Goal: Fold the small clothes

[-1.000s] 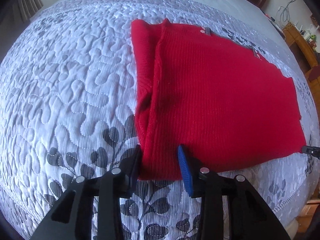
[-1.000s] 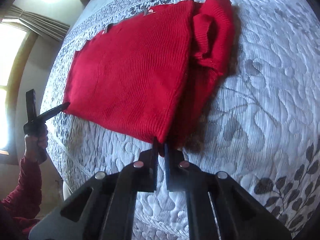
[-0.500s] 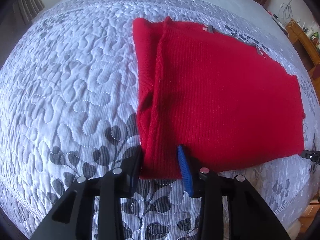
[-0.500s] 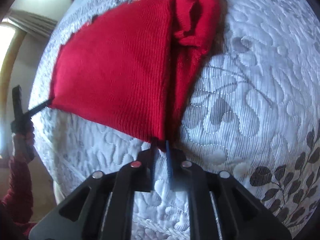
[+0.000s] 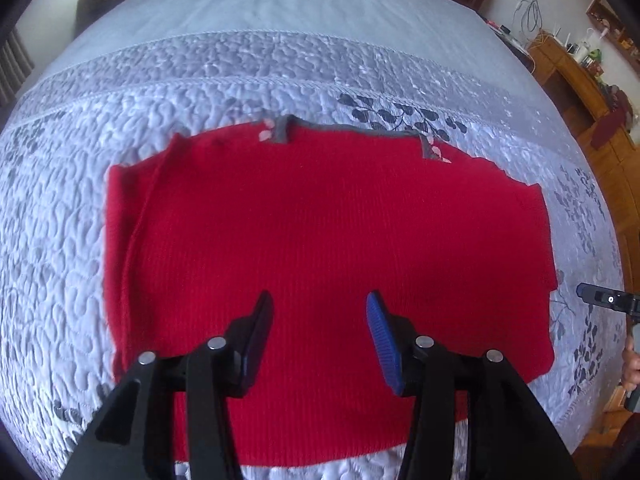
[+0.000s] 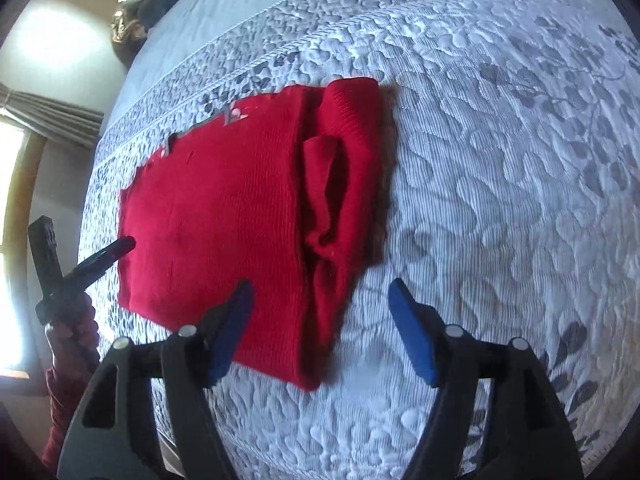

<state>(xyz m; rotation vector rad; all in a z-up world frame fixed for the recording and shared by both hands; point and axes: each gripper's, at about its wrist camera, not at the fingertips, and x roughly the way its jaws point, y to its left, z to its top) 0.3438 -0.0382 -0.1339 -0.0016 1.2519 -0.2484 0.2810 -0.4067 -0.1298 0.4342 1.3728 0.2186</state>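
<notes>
A red knit sweater point(image 5: 320, 240) lies flat on the quilted bed, folded into a rectangle, grey collar trim at its far edge. My left gripper point(image 5: 320, 306) is open and empty, raised above the sweater's near half. In the right wrist view the sweater point(image 6: 224, 232) lies left of centre, with a sleeve folded in a bunch along its right side point(image 6: 340, 184). My right gripper point(image 6: 320, 292) is open and empty above the sweater's near right corner. The left gripper point(image 6: 120, 246) shows at the sweater's left edge in that view. The right gripper's tip point(image 5: 596, 296) shows at the far right of the left wrist view.
The grey-white quilted bedspread point(image 5: 80, 280) with dark leaf prints covers the bed. A plain blue sheet point(image 5: 280, 8) lies further back. A wooden cabinet point(image 5: 580, 80) stands at the right. A window with curtains point(image 6: 24, 140) is on the left.
Both grippers have let go of the sweater's near edge, opened and lifted back. The sweater now lies flat on the bed.
</notes>
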